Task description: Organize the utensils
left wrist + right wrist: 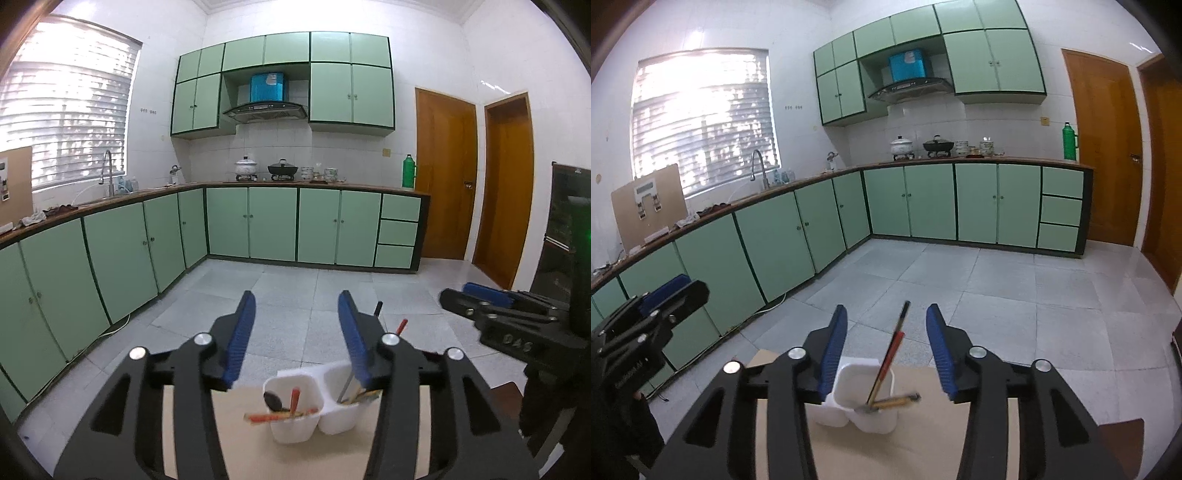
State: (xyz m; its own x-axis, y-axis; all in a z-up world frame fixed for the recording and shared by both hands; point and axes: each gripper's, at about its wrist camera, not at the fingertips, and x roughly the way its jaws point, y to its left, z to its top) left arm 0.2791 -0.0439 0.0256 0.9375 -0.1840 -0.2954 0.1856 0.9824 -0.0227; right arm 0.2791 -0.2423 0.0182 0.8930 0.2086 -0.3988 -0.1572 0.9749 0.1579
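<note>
A white plastic two-cup holder [314,406] on a tan table [923,454] holds red-and-black chopsticks [891,354] — light, stiff, slippery; grip mid-shaft. Left gripper [297,325] and right gripper [886,332] gape wide, empty.

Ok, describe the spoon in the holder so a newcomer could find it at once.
Start at the white two-cup utensil holder on the tan table, just in front of the open left gripper. Look into the cup nearer that gripper's left finger: the spoon stands with its dark oval bowl upward. Its neighbours there are thin red-and-yellow chopsticks, straight sticks without a rounded end.
</note>
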